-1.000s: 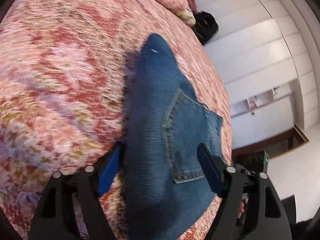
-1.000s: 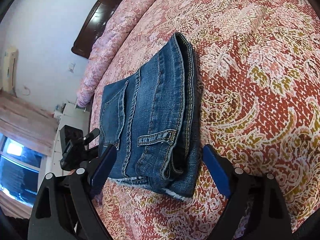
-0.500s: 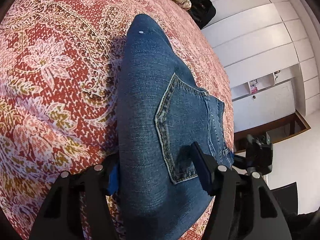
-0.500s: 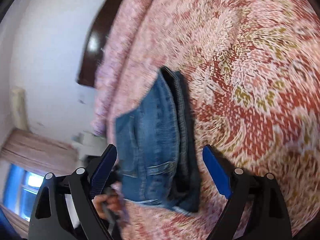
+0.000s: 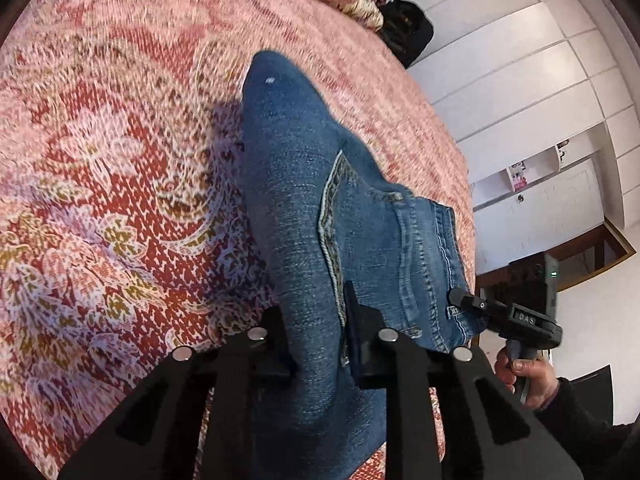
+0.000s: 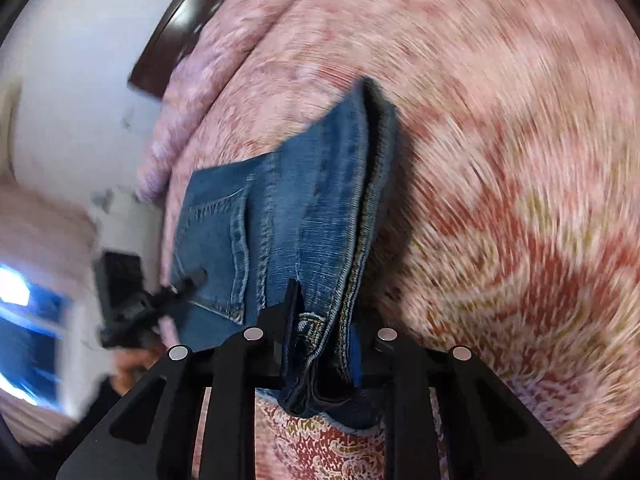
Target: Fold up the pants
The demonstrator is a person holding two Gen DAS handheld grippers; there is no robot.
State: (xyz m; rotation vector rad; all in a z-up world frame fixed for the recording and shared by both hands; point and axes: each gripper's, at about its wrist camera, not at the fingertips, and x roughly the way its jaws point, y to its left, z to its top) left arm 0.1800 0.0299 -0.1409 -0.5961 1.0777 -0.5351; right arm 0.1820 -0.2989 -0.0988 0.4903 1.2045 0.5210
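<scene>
- presently, pants (image 5: 304, 216): blue denim, folded into a thick compact bundle; coarse woven grain, pale contrast stitching, a patch back pocket (image 5: 372, 240) on the upper face, one small white fleck near the far rounded end.
- position: the bundle sits on the bedspread (image 5: 120, 200), its near end gathered into both grippers and seemingly raised a little; the far end lies against the cover.
- stacked layers: in the right wrist view the side of the bundle shows several denim edges, a waistband seam and a belt loop (image 6: 312, 326), with a raw hem below.
- left gripper (image 5: 316, 336): black plastic fingers with round silver studs; jaws closing, pinching a fold of denim beside the pocket.
- right gripper (image 6: 320, 340): same black build, blue pad visible; jaws closing, pinching the layered waistband edge.
- bedspread: quilted cover, red, pink and ochre paisley print, knit-like surface; strongly motion-blurred in the right wrist view.
- headboard (image 6: 168, 36): dark glossy wood, curved top.
- wall (image 5: 532, 92): white panelled surface past the bed edge.
- hand (image 5: 524, 376): dark sleeve, gripping the right gripper's handle.
</scene>
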